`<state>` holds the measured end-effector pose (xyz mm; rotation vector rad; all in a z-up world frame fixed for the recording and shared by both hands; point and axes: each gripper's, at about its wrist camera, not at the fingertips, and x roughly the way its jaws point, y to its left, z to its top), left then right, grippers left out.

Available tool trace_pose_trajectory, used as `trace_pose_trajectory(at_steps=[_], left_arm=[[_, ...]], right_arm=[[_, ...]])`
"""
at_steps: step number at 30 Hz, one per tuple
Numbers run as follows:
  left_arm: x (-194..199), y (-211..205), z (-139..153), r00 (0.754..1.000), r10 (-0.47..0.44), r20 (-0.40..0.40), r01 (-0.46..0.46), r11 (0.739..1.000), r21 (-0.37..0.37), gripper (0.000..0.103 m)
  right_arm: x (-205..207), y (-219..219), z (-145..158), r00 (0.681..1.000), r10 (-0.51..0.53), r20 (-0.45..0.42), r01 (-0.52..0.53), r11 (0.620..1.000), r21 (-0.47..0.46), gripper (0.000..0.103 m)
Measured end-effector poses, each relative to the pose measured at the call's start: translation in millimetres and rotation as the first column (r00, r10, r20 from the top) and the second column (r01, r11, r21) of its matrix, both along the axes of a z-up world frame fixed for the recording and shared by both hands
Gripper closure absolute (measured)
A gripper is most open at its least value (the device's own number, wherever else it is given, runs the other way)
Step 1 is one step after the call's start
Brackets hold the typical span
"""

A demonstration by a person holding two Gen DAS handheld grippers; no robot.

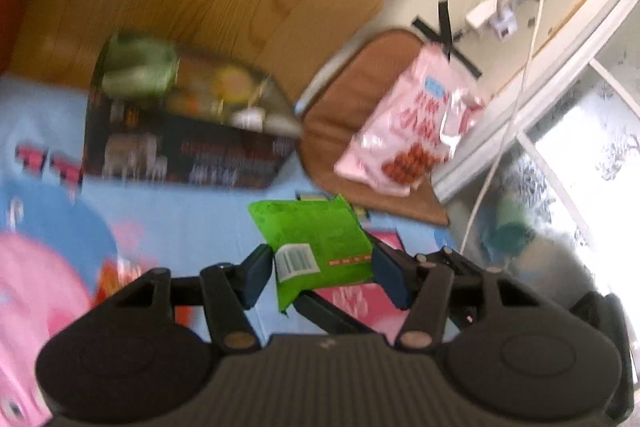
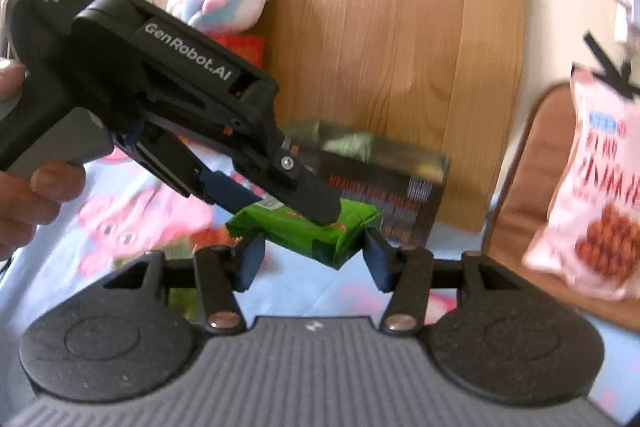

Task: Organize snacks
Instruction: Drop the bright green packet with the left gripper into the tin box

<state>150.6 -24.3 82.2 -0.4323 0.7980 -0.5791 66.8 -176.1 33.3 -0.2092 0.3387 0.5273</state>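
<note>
Mid-handoff: green snack packet (image 2: 308, 227) pinched in left gripper (image 2: 276, 207) above the blue cartoon sheet (image 1: 192, 219), right gripper (image 2: 314, 259) wide open around it, just needs closing.

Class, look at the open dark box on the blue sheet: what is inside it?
Inside the dark box lie a pale green packet and blurred yellowish snacks. Its front wall hides whatever sits lower down.

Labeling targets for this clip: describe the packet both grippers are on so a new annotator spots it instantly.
Start at the blue cartoon-print cloth, in front of the dark snack box. Just above the cloth, the left gripper and right gripper close in on a small green packet. It is bright green with a white barcode label, unlike the pink bag on the brown cushion.
</note>
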Motion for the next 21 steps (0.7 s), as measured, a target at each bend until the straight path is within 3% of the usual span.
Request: trace_pose_trajectory(at_steps=[2, 3, 5, 6, 8, 9, 12, 16, 21], left_arm=[[18.8, 0.3, 12.4, 0.999, 0.018, 0.028, -0.018, 1.000, 0.021, 0.047], [33.2, 0.2, 21.1, 0.998, 0.027, 0.056, -0.029, 0.999, 0.040, 0.043], [63.1, -1.4, 30.5, 0.995, 0.049, 0.084, -0.056, 0.995, 0.082, 0.024], [81.5, -1.1, 31.0, 0.993, 0.086, 0.084, -0.096, 0.989, 0.115, 0.021], [103.2, 2.7, 24.7, 0.983, 0.172, 0.057, -0.180, 0.966, 0.187, 0.023], [106.0, 7.3, 19.9, 0.982, 0.183, 0.048, -0.189, 0.959, 0.213, 0.024], [84.5, 26.8, 6.2, 0.985, 0.158, 0.076, -0.170, 0.965, 0.201, 0.023], [44.7, 54.6, -15.3, 0.984, 0.165, 0.065, -0.174, 0.966, 0.191, 0.023], [-4.5, 84.1, -31.1, 0.979, 0.204, 0.007, -0.202, 0.963, 0.176, 0.028]], right_arm=[[17.7, 2.6, 9.7, 1.000, 0.000, 0.023, 0.001, 1.000, -0.001, 0.047], [29.5, 4.1, 14.4, 1.000, 0.001, 0.031, -0.001, 1.000, 0.003, 0.047], [58.6, 8.7, 24.4, 0.999, -0.006, 0.048, 0.005, 1.000, 0.023, 0.046], [72.4, 12.5, 28.0, 0.998, -0.015, 0.056, 0.013, 0.999, 0.039, 0.043], [108.6, 22.4, 31.1, 0.997, -0.045, 0.066, 0.043, 0.999, 0.033, 0.026], [125.0, 27.3, 30.1, 0.997, -0.066, 0.043, 0.066, 0.998, 0.007, 0.028], [130.8, 17.4, 27.3, 0.996, -0.091, -0.015, 0.091, 0.995, 0.035, 0.031], [89.3, -21.3, 13.5, 0.993, -0.030, -0.113, 0.049, 0.984, 0.174, 0.029], [48.3, -54.2, -7.5, 0.948, 0.045, -0.314, 0.041, 0.964, 0.262, 0.029]])
